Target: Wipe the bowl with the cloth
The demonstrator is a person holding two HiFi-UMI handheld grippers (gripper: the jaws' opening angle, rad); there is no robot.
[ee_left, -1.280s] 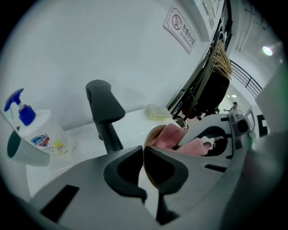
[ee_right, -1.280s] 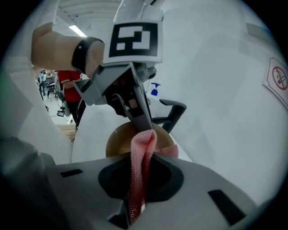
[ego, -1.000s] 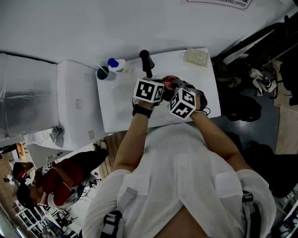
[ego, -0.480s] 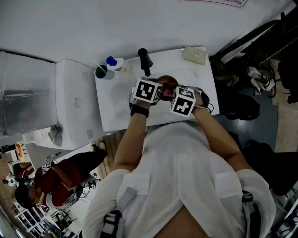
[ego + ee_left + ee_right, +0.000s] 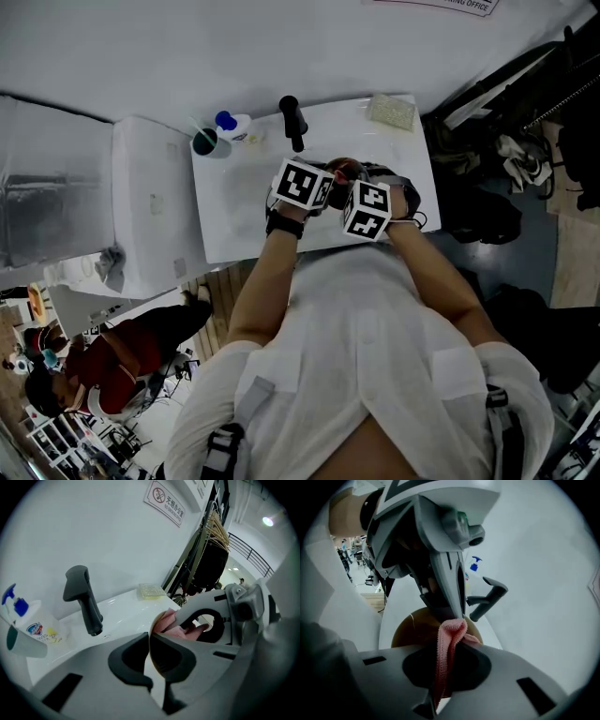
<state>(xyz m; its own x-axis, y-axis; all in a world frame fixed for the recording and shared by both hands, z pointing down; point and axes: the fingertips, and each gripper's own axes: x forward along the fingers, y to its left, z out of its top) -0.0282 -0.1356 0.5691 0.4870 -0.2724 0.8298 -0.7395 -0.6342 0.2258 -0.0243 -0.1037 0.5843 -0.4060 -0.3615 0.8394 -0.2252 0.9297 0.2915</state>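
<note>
We keep our left claw clamped on the rim of the brown bowl over the white counter, while our right claw, pinching the pink cloth, has rolled slightly, hiding more of the bowl than before.

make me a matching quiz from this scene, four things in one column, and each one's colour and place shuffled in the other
1. cloth
2. bowl
3. tap
4. sponge

a. black, upright at the back of the counter
b. brown, rim pinched in the left gripper
c. pale yellow, far right corner of the counter
d. pink, pinched in the right gripper

Pairs: 1-d, 2-b, 3-a, 4-c
</note>
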